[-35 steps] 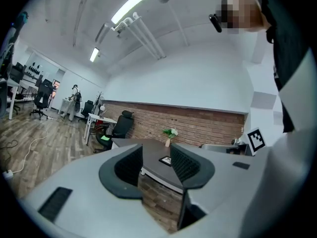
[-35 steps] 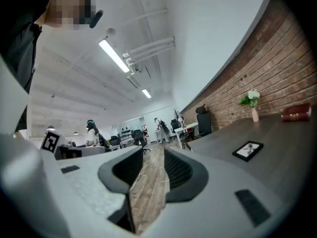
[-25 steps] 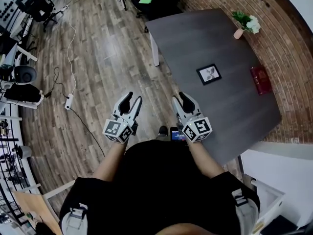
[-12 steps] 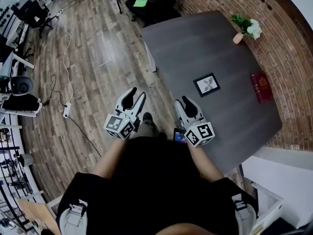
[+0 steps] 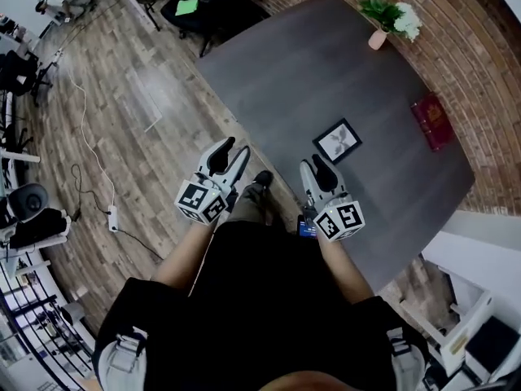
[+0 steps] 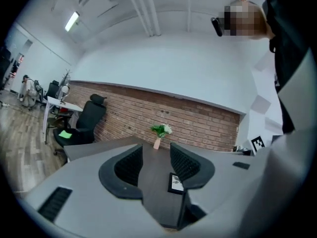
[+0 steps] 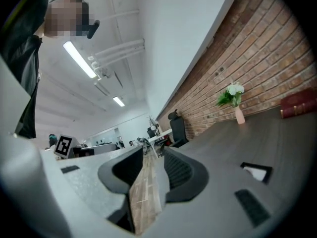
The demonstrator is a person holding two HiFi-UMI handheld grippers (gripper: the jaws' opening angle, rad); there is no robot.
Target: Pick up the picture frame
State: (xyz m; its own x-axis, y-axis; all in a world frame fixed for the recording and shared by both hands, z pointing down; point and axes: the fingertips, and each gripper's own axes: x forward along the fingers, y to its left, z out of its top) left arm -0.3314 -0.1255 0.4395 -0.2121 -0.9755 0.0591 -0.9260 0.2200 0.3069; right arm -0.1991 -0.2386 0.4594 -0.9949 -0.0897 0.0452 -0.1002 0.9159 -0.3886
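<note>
The picture frame (image 5: 338, 141), black-edged with a white mat, lies flat on the dark grey table (image 5: 326, 63). My right gripper (image 5: 316, 167) is open with nothing between its jaws, at the table's near edge, a short way from the frame. My left gripper (image 5: 229, 151) is open and holds nothing, out over the wooden floor to the left of the table. In the left gripper view the frame (image 6: 175, 183) shows just behind the right jaw of the left gripper (image 6: 156, 165). The right gripper view has the frame (image 7: 256, 172) lying right of the right gripper (image 7: 153, 170).
A pink vase with white flowers (image 5: 389, 21) stands at the table's far edge against the brick wall (image 5: 480, 80). A red book (image 5: 431, 123) lies right of the frame. A black office chair with a green sheet (image 5: 189, 6) stands beyond the table. Cables (image 5: 89, 153) cross the floor at left.
Both grippers have moved forward toward the table with the person. The frame now lies closer to the right gripper. Both pairs of jaws stay open.
</note>
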